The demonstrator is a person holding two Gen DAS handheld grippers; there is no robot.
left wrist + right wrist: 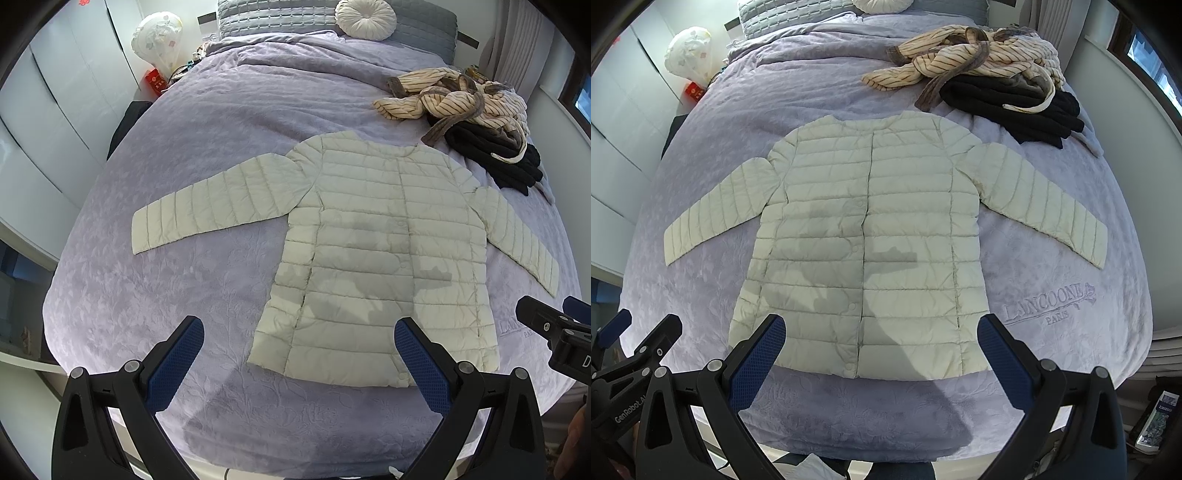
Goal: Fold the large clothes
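A cream quilted puffer jacket (pixel 376 251) lies flat and buttoned on the lilac bedspread (pixel 184 295), both sleeves spread out to the sides. It also shows in the right wrist view (pixel 864 243). My left gripper (pixel 299 332) is open and empty, held above the jacket's hem near its left corner. My right gripper (pixel 882 332) is open and empty, held above the middle of the hem. The right gripper shows at the right edge of the left wrist view (pixel 554 325), and the left gripper at the left edge of the right wrist view (pixel 628 347).
A heap of striped and black clothes (pixel 476 122) lies at the bed's far right, also in the right wrist view (pixel 990 77). Grey pillows and a round cushion (pixel 365 18) sit at the head. White wardrobes (pixel 48 110) stand to the left.
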